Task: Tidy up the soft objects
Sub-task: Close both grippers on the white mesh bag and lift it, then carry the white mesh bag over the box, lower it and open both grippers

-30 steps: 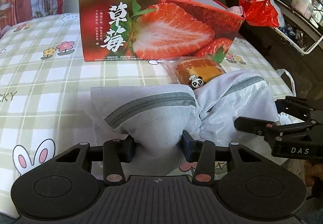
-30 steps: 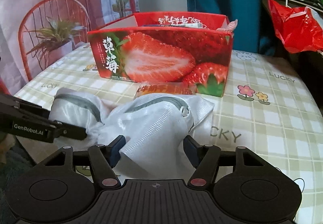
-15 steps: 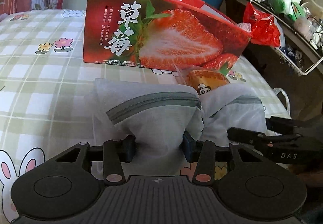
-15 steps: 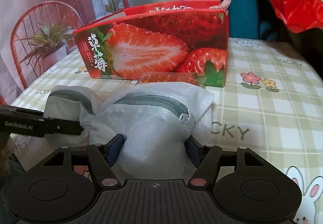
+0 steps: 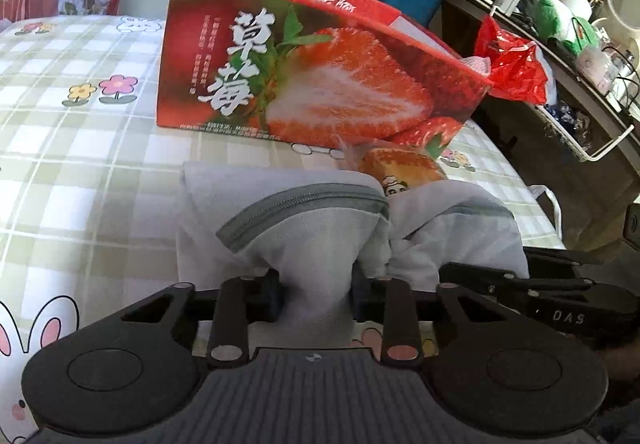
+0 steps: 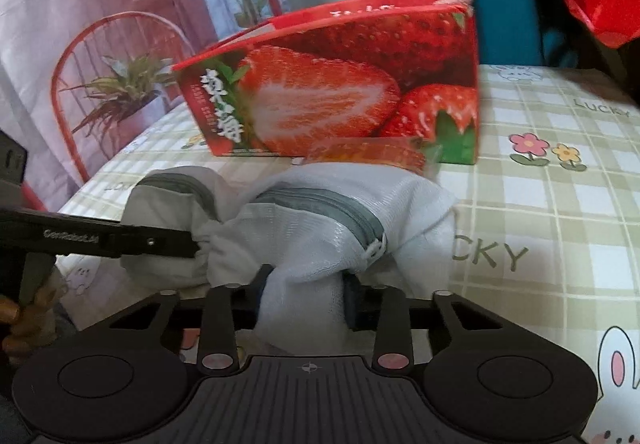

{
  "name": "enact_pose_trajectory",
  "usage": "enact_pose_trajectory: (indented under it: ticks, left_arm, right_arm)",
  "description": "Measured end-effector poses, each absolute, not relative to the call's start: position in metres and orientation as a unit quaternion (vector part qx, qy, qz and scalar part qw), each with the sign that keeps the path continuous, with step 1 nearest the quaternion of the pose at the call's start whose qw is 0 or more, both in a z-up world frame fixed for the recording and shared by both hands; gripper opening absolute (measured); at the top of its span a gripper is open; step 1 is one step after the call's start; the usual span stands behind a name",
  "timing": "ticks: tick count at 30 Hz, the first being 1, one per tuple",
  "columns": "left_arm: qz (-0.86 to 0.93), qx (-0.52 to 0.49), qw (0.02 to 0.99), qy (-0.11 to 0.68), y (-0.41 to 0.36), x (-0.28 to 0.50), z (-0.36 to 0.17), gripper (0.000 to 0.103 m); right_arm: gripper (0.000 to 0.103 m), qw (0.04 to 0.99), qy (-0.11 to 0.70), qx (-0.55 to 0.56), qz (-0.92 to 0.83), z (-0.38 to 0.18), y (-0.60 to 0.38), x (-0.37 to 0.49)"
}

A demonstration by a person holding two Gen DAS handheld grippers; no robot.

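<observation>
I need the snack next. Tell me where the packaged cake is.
In the left wrist view, the packaged cake lies on the tablecloth between the strawberry box and the mesh bag.

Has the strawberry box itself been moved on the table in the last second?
Cannot tell. The strawberry box looks bigger and more tilted, but the checked tablecloth shifts with it, which suggests the cameras moved.

My left gripper [image 5: 316, 294] and right gripper [image 6: 304, 294] have just been closing; both sets of fingers now pinch white mesh bag [image 5: 320, 240].
</observation>
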State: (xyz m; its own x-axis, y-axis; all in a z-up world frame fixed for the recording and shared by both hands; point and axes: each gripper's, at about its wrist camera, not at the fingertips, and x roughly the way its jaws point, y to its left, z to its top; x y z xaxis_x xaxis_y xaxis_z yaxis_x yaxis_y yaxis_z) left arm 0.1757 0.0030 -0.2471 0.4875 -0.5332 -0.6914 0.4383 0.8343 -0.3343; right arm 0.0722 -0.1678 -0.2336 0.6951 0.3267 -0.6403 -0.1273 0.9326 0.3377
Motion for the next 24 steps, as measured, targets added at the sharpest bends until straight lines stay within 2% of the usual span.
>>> enact_pose_trajectory:
  ticks: [3, 14, 24]
  left_arm:
    - [-0.286, -0.067, 0.863, 0.412, 0.007, 0.174, -0.235, 0.029]
    - [-0.313, -0.075, 0.891, 0.32, 0.012, 0.175, -0.145, 0.029]
    - [-0.296, -0.039, 0.911, 0.284, -0.019, 0.248, -0.095, 0.029]
  right_arm:
    - [0.021, 0.913, 0.356, 0.135, 0.143, -0.221, -0.169, 0.069]
    - [0.02, 0.945, 0.251, 0.11, 0.176, -0.138, -0.183, 0.069]
    - [0.021, 0.959, 0.215, 0.107, 0.149, -0.083, -0.199, 0.134]
